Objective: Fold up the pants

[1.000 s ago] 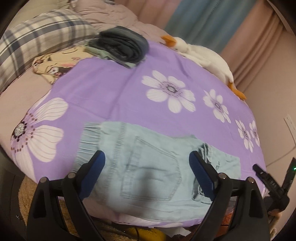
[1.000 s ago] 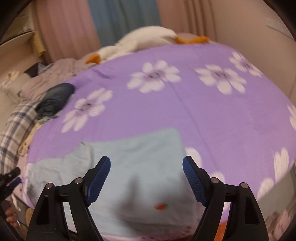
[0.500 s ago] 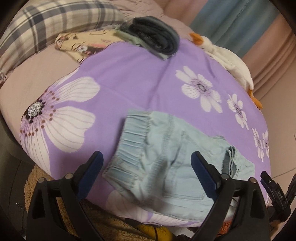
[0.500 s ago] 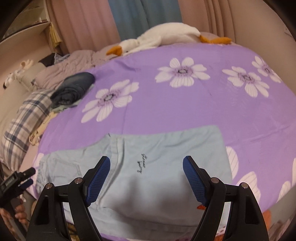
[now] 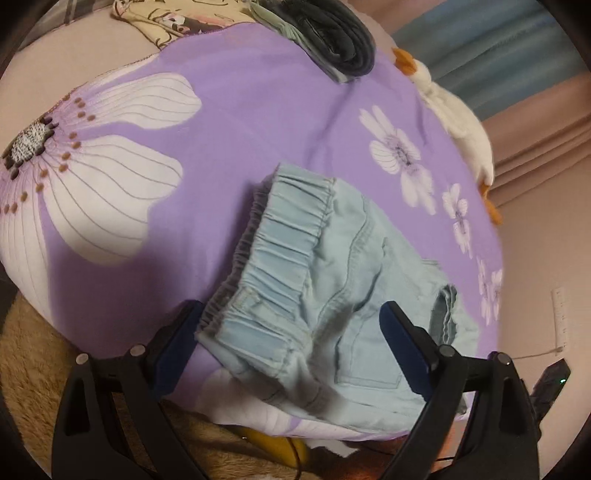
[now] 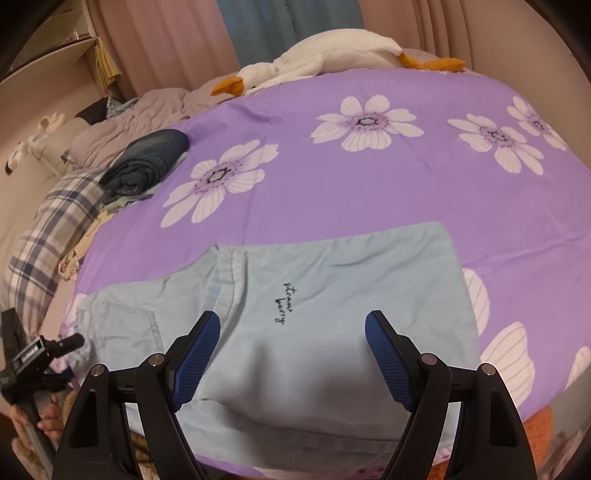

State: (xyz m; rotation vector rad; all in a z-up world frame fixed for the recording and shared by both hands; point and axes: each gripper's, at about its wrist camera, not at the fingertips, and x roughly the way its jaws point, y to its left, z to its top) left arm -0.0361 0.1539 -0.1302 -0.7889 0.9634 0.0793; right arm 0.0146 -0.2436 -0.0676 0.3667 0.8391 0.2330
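Left hand-held gripper (image 5: 291,347) has neared the pants' (image 5: 332,280) ruched elastic waistband.

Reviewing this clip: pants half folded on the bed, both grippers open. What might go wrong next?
1. The pants lie at the bed's near edge, so a tug could slide them off.
2. The waistband is bunched; folding now may lock in creases.
3. The left gripper, jaws wide, may also pinch the sheet.

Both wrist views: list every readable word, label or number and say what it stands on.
"straw berry": dark script, two lines, on the light blue pants.
White lettering on the left gripper, seen in the right wrist view: too small to read.
Cartoon-print fabric in the left wrist view: no legible text.
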